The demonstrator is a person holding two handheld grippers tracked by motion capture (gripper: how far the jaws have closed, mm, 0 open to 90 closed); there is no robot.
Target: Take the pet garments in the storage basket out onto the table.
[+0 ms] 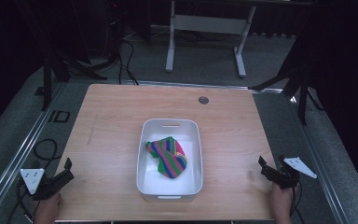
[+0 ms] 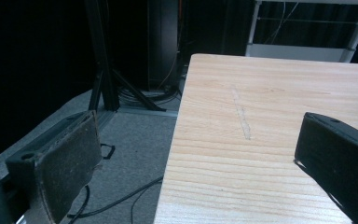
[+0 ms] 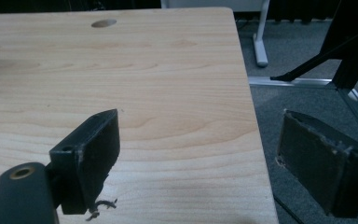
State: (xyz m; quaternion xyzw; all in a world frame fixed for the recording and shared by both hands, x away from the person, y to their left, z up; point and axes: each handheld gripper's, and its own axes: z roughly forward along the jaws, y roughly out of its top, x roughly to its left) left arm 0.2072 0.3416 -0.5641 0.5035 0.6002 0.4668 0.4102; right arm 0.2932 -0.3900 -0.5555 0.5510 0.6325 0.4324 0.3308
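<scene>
**Striped cloth in the tub, both tongs parked wide**

A striped cloth (image 1: 168,157) lies bunched in the white tub (image 1: 145,161) at the desk's (image 1: 112,121) centre. It looks soft, light and limp, likely to sag and drape; a raised fold near its 11 o'clock corner seems the best hold. The left tongs (image 1: 64,170) at 8 o'clock and right tongs (image 1: 265,167) at 4 o'clock are both released, empty
</scene>
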